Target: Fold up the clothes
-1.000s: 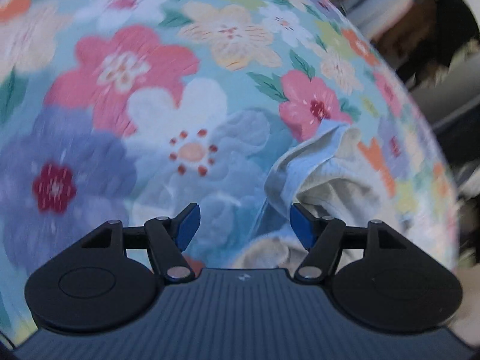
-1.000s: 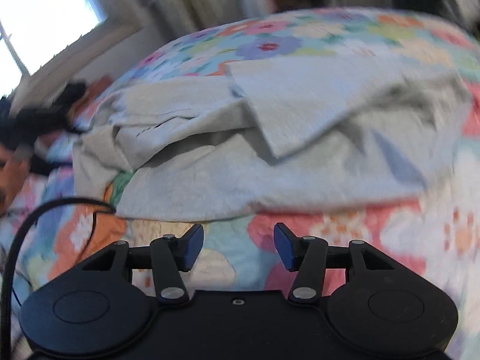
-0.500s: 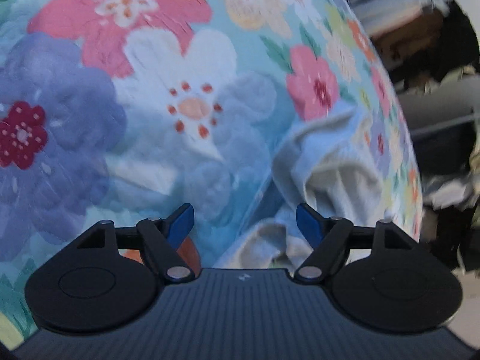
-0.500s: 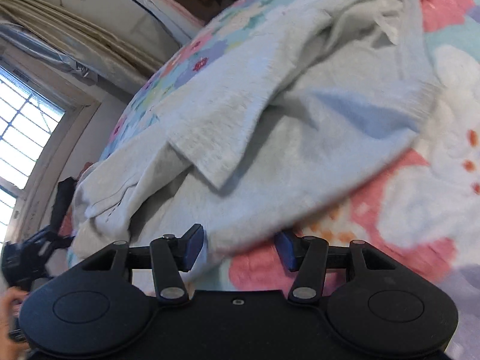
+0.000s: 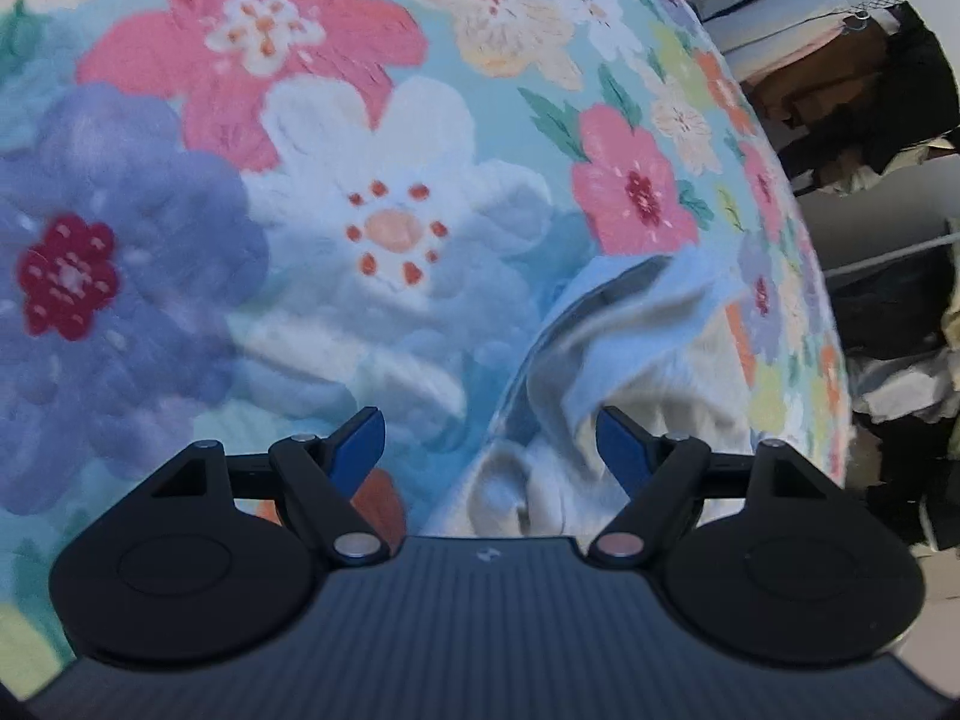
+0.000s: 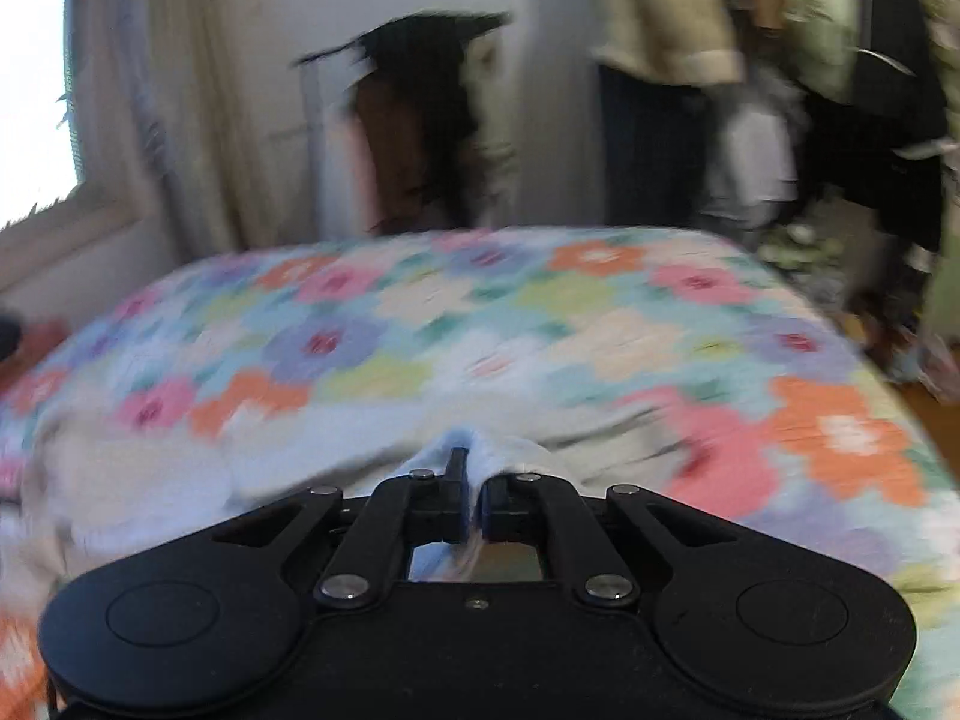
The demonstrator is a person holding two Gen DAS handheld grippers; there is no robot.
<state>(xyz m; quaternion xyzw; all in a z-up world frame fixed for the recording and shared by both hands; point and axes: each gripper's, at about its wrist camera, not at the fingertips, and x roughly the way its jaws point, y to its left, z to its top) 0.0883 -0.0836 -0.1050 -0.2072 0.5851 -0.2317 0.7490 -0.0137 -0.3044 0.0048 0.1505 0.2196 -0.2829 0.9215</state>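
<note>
While left claw point(image 5: 489, 441) wide, right claw point(image 6: 474, 495) on garment point(image 6: 462, 441).

The left wrist view looks steeply down from close above the bed's flower-printed quilted cover point(image 5: 372, 228), with a crumpled pale grey garment point(image 5: 630, 372) just ahead. The right wrist view faces nearly level across the same cover point(image 6: 540, 324) toward hanging clothes point(image 6: 660, 18) and a bright window point(image 6: 30, 90). Both share cover and garment point(image 6: 180, 468).

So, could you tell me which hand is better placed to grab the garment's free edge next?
Left: its tongs stand open over the pale garment, while the right tongs are already shut on its fabric.
</note>
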